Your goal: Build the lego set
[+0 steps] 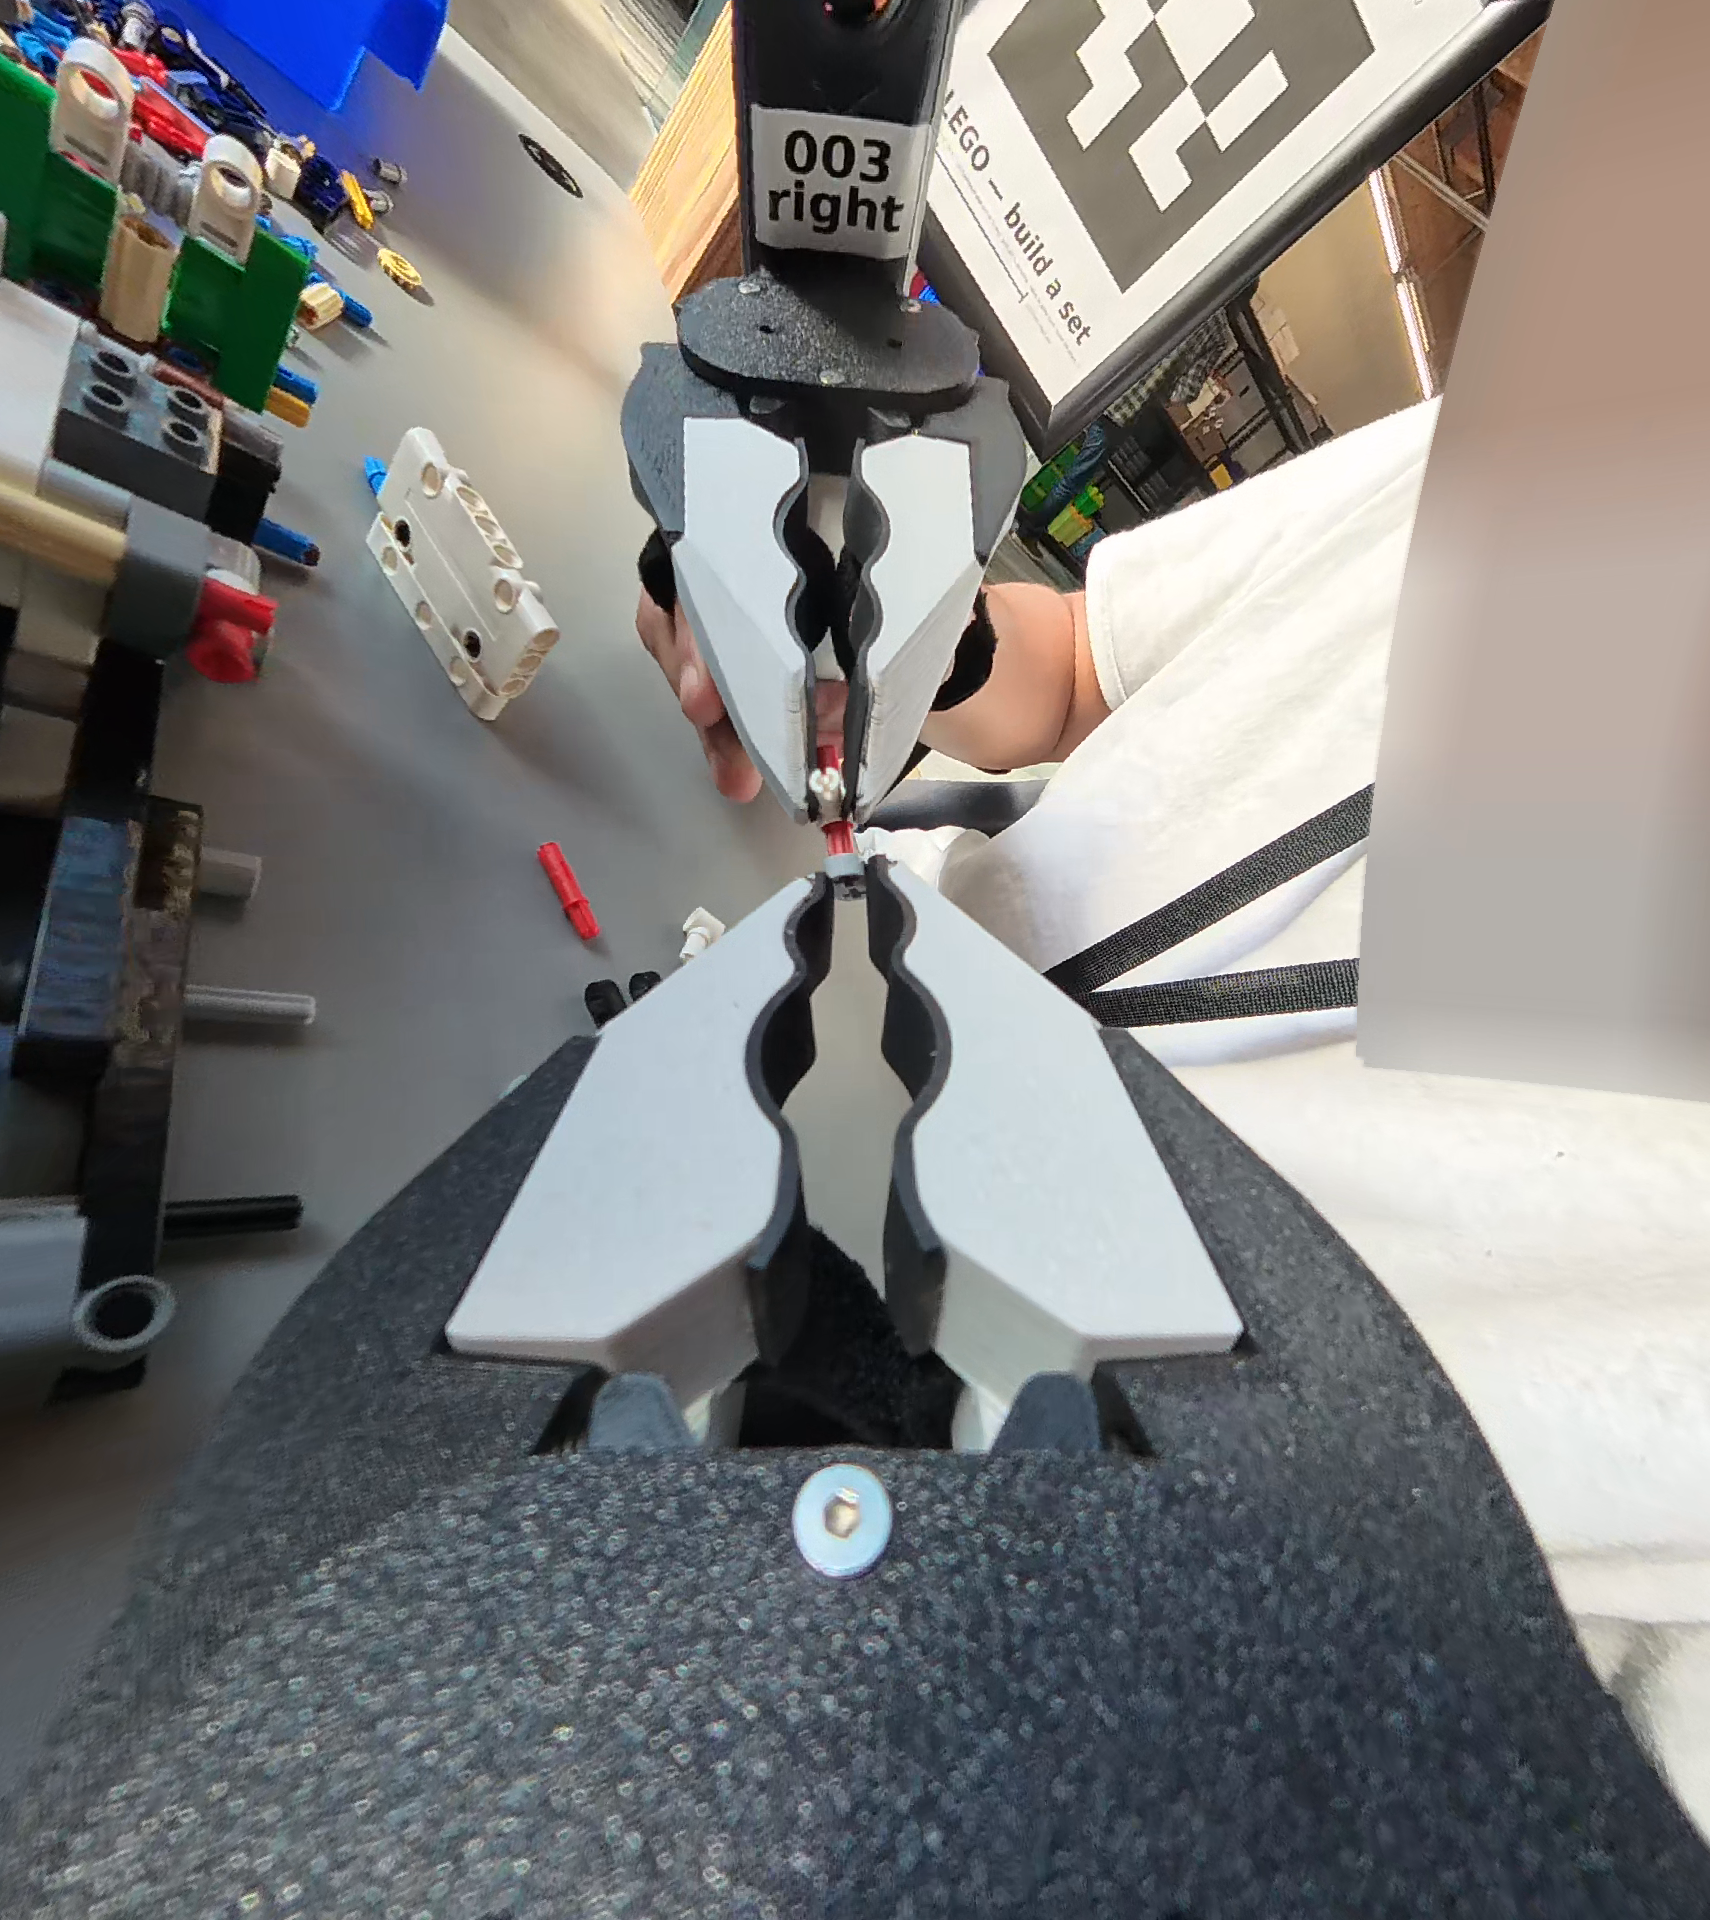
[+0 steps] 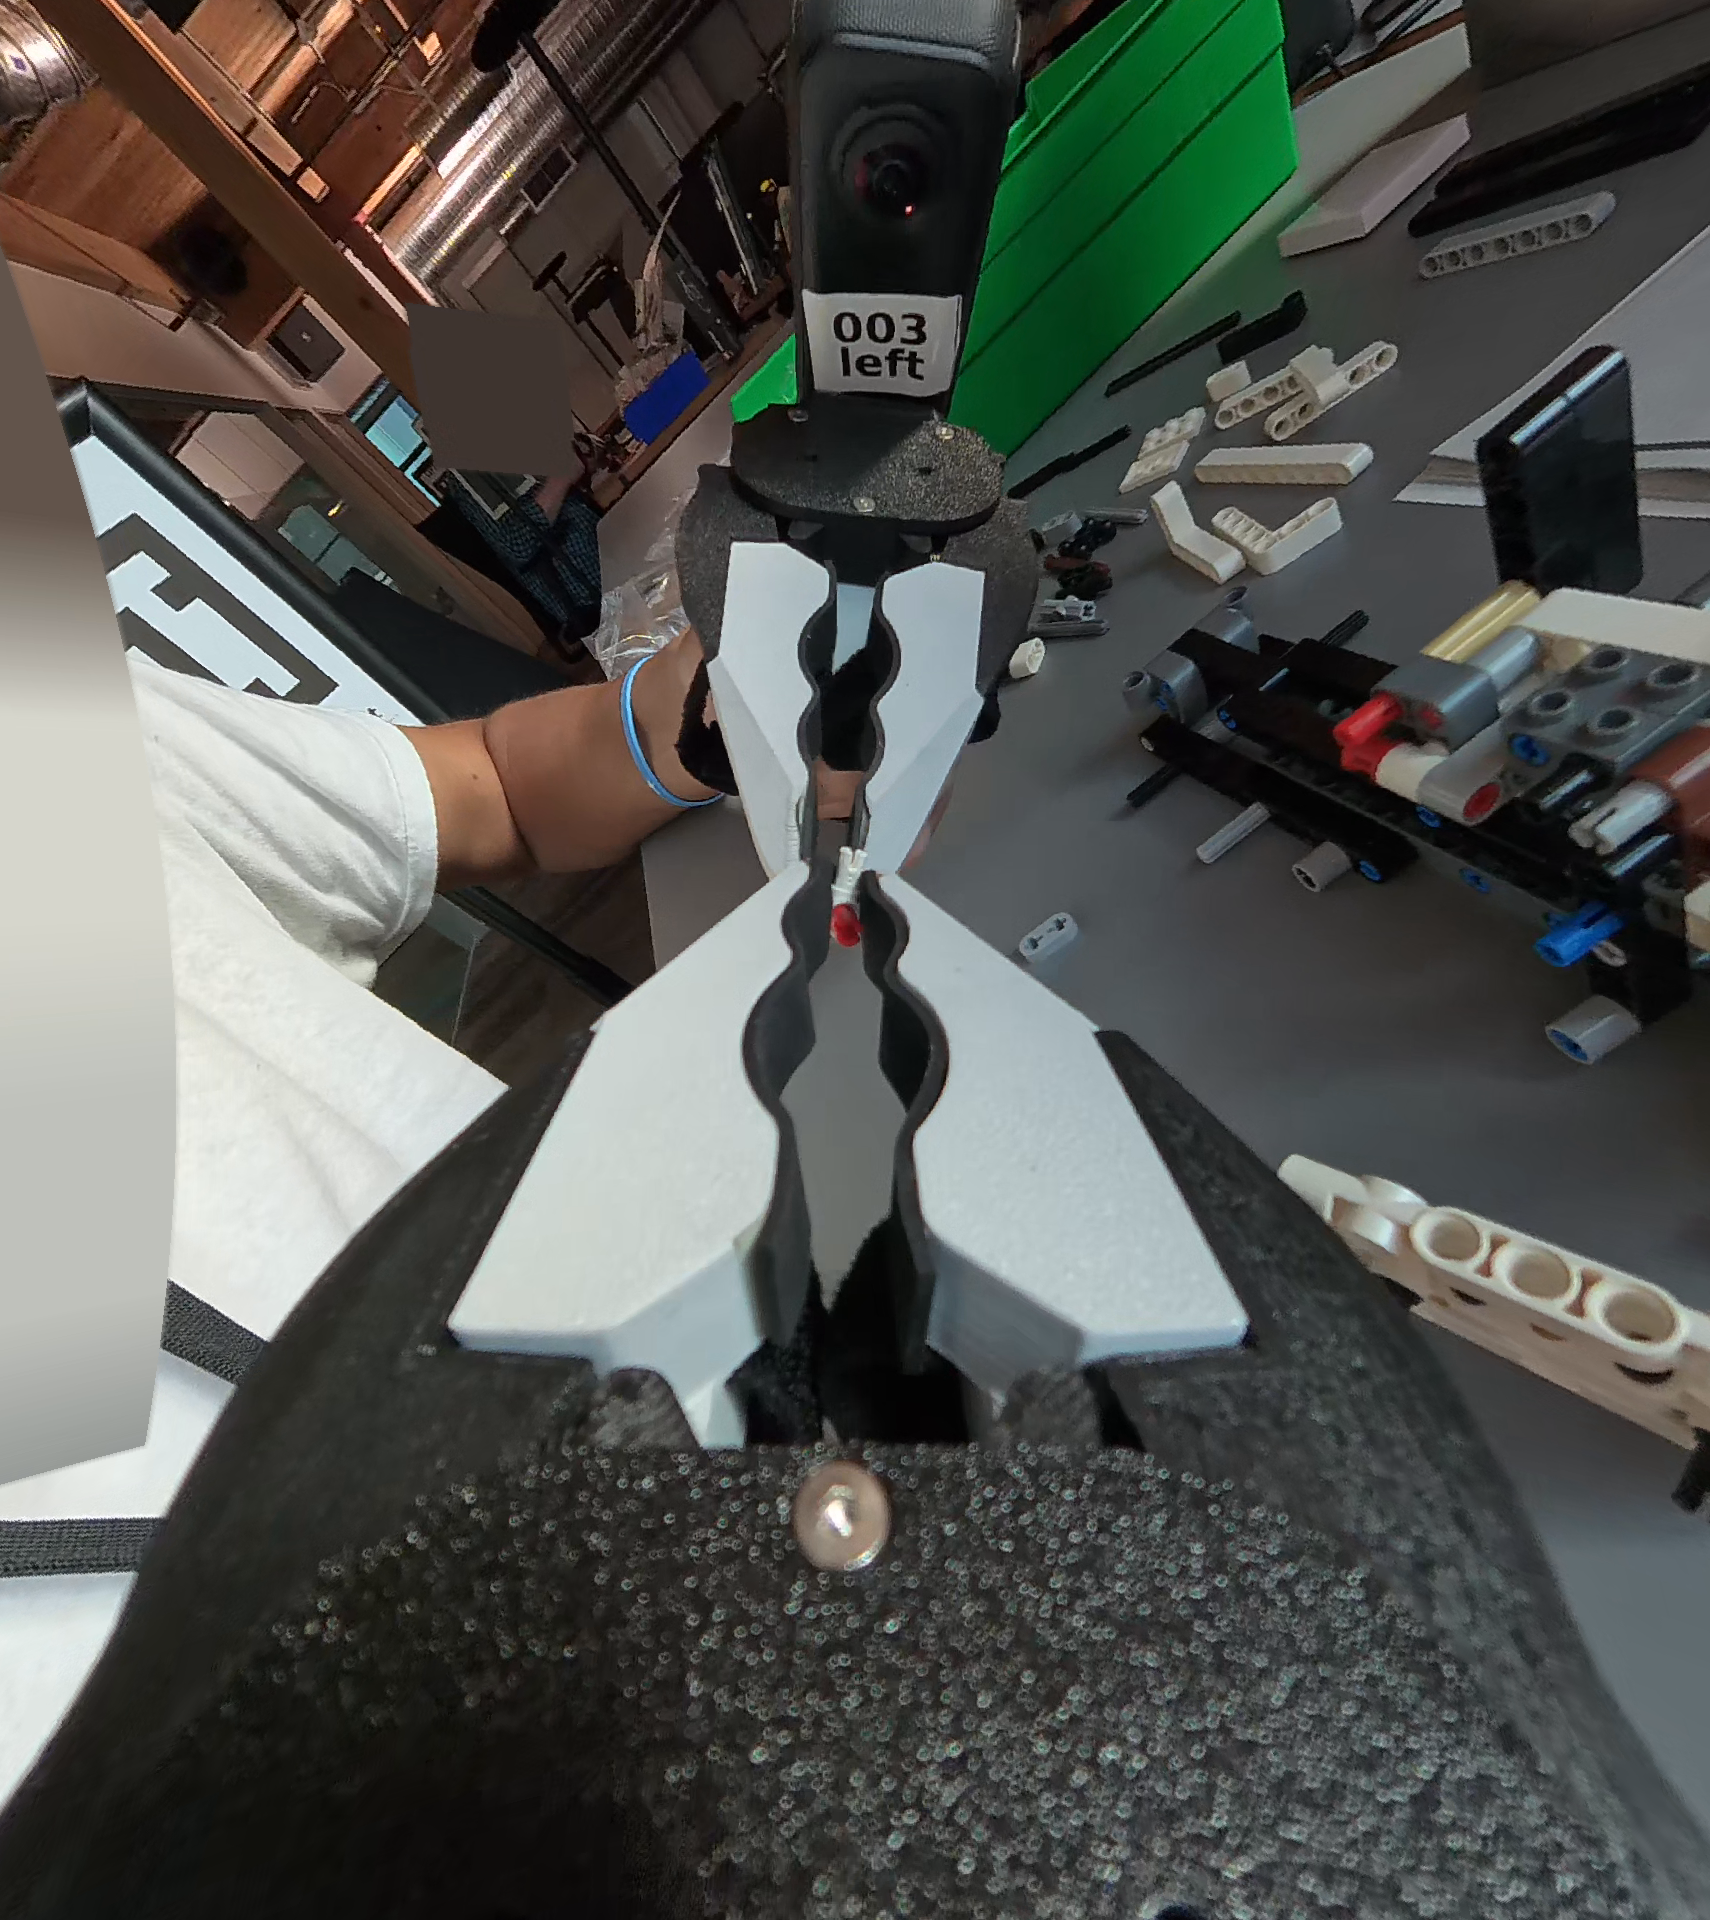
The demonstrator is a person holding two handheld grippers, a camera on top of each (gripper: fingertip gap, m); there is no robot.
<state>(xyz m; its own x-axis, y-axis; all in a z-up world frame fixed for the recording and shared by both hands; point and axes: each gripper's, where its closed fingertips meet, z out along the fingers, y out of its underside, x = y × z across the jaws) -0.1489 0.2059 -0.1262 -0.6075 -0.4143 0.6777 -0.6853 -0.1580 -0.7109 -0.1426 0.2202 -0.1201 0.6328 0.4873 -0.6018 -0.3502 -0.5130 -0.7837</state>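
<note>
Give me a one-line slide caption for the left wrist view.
Two grippers meet tip to tip, joining a small red-and-grey pin above a grey table.

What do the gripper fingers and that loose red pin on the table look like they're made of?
Fingers: matte light-grey plastic, probably 3D-printed, given faint layer lines; black wavy liners look rubbery. Red pin: smooth moulded plastic with slight sheen, like the building-set pieces around it.

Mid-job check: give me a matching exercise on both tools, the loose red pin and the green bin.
1. left tool
2. right tool
3. loose red pin
4. green bin

a. lies on the grey table
b. shut on a red-and-white piece
c. in the background, behind the left tool
d. shut on a small grey piece

Pairs: 1-d, 2-b, 3-a, 4-c
</note>
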